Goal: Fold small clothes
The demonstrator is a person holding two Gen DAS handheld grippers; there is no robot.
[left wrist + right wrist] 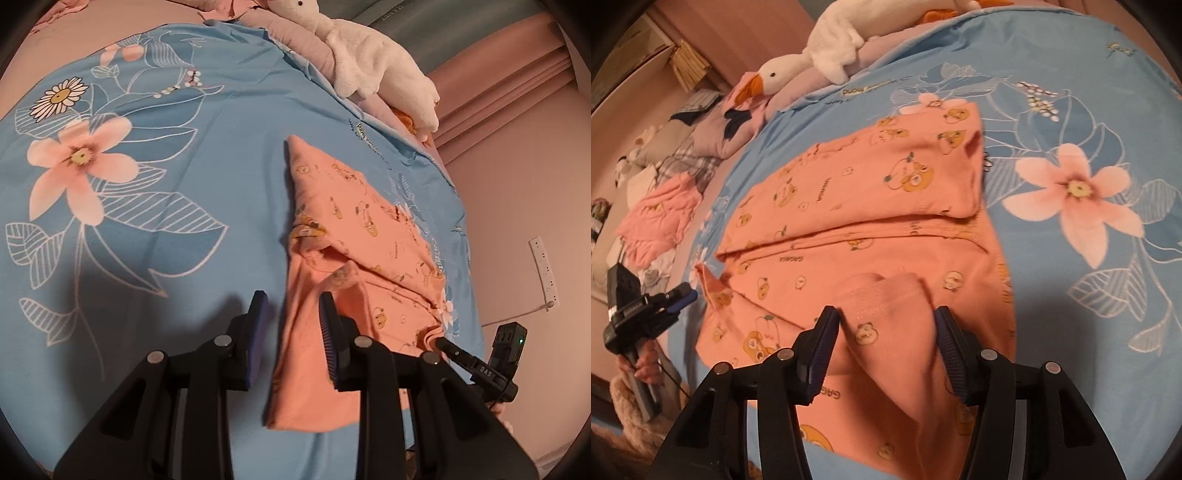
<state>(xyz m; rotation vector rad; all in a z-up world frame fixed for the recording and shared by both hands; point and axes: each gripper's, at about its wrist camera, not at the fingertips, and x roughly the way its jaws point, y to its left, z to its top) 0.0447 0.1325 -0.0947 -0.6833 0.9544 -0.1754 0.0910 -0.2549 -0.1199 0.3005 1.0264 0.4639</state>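
Right tongs (pixel 884 325): jaws apart, a raised fold of the orange garment (pixel 857 206) between them, pads not pressing. Left tongs (pixel 293 310): narrow gap, garment edge between, unpinched. Garment lies on the blue floral bedspread (pixel 192 184); beyond, a plush goose (pixel 827 51).

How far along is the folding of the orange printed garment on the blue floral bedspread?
Done: one sleeve of the orange garment is folded across the body. In hand: the right gripper stands open around a raised cuff; the left gripper is open over a garment edge. Left: folding that cuff in, then the body. A pink garment waits beyond.
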